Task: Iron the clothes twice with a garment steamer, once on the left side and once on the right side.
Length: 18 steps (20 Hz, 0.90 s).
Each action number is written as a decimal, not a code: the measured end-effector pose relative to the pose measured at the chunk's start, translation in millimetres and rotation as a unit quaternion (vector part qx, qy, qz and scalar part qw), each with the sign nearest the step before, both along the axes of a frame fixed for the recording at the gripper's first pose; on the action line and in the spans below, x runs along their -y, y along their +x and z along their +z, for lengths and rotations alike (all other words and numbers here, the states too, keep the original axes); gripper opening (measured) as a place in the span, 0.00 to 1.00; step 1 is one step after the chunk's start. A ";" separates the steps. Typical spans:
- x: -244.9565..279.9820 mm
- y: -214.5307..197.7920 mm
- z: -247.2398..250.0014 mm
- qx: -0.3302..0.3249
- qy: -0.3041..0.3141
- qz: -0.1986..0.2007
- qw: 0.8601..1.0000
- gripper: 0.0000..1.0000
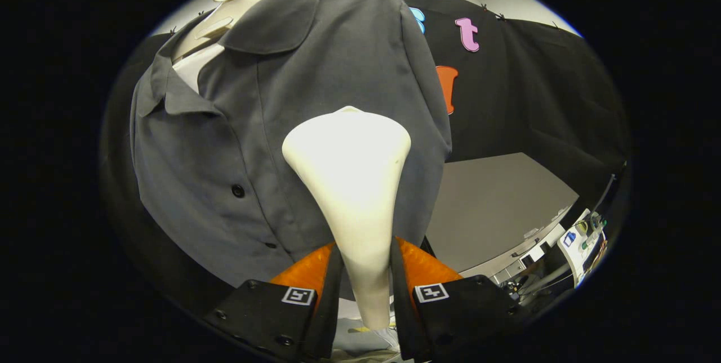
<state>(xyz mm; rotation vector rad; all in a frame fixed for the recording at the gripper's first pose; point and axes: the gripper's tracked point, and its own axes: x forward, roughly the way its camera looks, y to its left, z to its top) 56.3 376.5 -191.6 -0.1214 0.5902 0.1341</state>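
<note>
Currently my gripper (366,264) is clamped on the garment steamer (352,182), both fingers pressing its narrow handle, head raised against the grey shirt (236,143) on its hanger (225,13). Risk: the smooth tapered handle may slip or twist between the fingers, dragging fabric. Gripper tilts upward, aimed at the chest beside the button placket.

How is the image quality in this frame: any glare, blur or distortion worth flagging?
Gripper view: the steamer head held between the jaws of the gripper is overexposed, its top washed out to near white; fisheye distortion bows the grey shirt and the table edge; focus looks sharp on the shirt's buttons, with no motion blur evident.
</note>
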 end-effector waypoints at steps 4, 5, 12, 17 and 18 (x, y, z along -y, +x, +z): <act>8.3 -4.0 -31.1 -0.027 -0.009 -0.005 1.000 0.51; 10.2 -5.4 -40.3 -0.034 -0.011 -0.006 0.999 0.51; 15.4 -22.3 -97.0 -0.081 -0.028 -0.010 0.996 0.51; 16.9 -34.2 -134.3 -0.105 -0.033 -0.014 0.994 0.51; 15.9 -37.3 -142.6 -0.112 -0.035 -0.016 0.993 0.51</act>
